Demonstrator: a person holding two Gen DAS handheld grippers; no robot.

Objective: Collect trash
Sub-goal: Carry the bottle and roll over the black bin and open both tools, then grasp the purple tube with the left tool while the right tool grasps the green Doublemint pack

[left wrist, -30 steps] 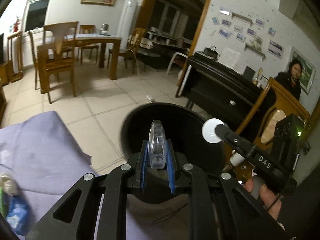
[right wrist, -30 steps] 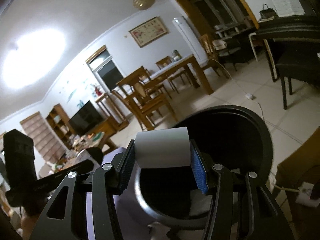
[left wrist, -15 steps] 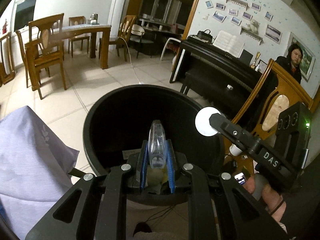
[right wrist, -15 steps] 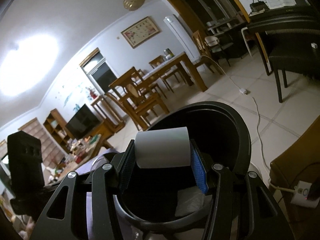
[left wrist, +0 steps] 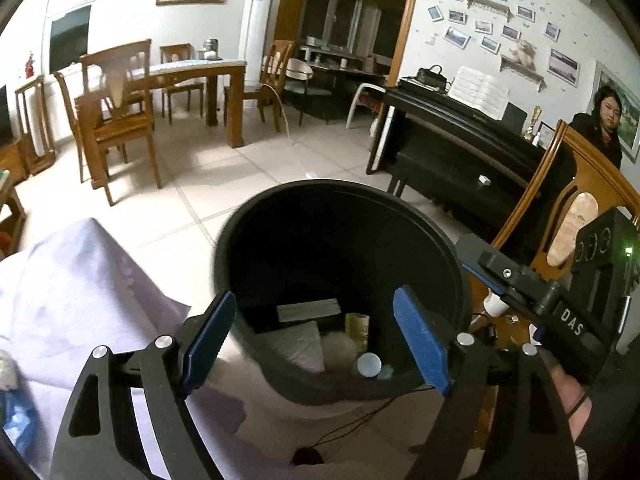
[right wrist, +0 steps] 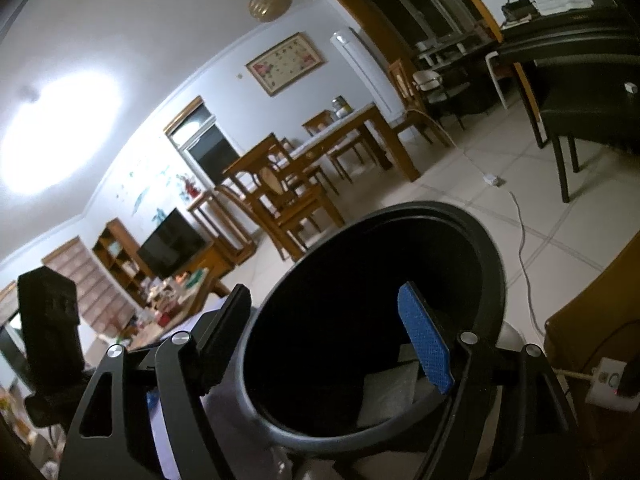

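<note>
Tiled floor (left wrist: 224, 184) surrounds one black bin (left wrist: 440, 240) at twelve o'clock; two grippers, left gripper (left wrist: 316, 336) and right gripper (right wrist: 324, 344), gape wide above it, holding nothing.

We saw a wooden dining table (left wrist: 192, 70) with chairs (left wrist: 116, 120) on the tiled floor (left wrist: 224, 176), a black piano (left wrist: 452, 140) with open sheet music (left wrist: 478, 96), and a lavender cloth (left wrist: 72, 292).

one black bin (left wrist: 340, 216), two tools, one dining table (left wrist: 192, 70), one piano (left wrist: 460, 136).
</note>
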